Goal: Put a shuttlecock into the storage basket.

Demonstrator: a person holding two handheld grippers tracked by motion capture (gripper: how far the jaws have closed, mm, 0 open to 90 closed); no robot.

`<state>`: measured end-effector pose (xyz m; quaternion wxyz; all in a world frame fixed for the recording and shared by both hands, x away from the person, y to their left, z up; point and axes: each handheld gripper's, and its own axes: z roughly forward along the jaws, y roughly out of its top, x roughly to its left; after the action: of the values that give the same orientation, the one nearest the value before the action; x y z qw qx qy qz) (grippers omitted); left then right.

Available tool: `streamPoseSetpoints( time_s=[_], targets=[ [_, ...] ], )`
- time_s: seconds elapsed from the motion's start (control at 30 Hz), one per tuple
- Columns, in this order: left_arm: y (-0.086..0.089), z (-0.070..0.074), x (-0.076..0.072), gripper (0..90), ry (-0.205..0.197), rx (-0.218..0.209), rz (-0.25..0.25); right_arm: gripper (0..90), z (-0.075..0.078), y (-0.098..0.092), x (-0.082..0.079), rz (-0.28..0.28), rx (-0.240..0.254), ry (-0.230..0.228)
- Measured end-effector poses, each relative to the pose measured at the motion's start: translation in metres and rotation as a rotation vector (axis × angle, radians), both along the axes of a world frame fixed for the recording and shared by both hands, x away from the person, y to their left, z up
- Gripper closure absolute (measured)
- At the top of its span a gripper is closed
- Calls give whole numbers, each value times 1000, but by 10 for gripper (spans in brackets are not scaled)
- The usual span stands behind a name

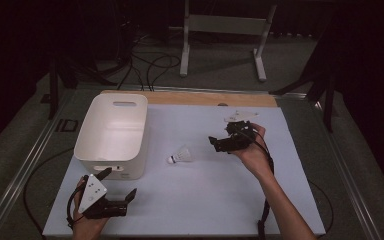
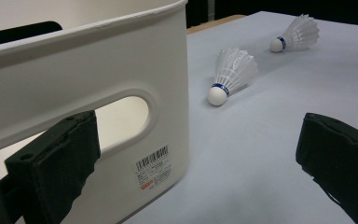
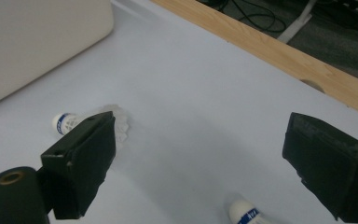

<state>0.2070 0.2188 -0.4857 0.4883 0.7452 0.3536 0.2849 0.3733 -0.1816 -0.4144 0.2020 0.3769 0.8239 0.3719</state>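
On table: two shuttlecocks, near one (image 2: 229, 74), far one (image 2: 296, 34); one white bin (image 1: 111, 135); left gripper (image 1: 119, 184) jaws apart; right gripper (image 1: 222, 142) jaws apart, nothing held.

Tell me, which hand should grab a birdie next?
The right. Its gripper hangs open over the table with one shuttlecock just below its jaws and another close by. The left gripper sits open at the bin, farther from both.

White bin (image 1: 111, 131) on table (image 1: 205, 195); metal stand (image 1: 225, 25) behind.
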Motion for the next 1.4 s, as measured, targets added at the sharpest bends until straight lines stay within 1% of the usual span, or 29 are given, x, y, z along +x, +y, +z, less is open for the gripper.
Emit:
streamPoseSetpoints(
  time_s=[0.27, 0.63, 0.9, 0.93, 1.17, 1.4],
  targets=[
    [0, 0, 0, 4, 1, 0, 0, 96, -5, -8, -2, -19, 3, 17],
    [0, 0, 0, 3, 0, 0, -1, 95, -7, -13, -4, -27, -7, 18],
    [-1, 0, 0, 3, 1, 0, 0, 96, -16, -21, -6, -44, -5, 34],
    [-1, 0, 0, 3, 1, 1, -1, 96, -19, -24, -6, -49, -9, 44],
    [-1, 0, 0, 4, 1, 2, -1, 96, -28, -31, -9, -63, -8, 61],
    [-1, 0, 1, 3, 1, 1, 0, 96, -33, -39, -10, -79, -10, 71]
  ],
)
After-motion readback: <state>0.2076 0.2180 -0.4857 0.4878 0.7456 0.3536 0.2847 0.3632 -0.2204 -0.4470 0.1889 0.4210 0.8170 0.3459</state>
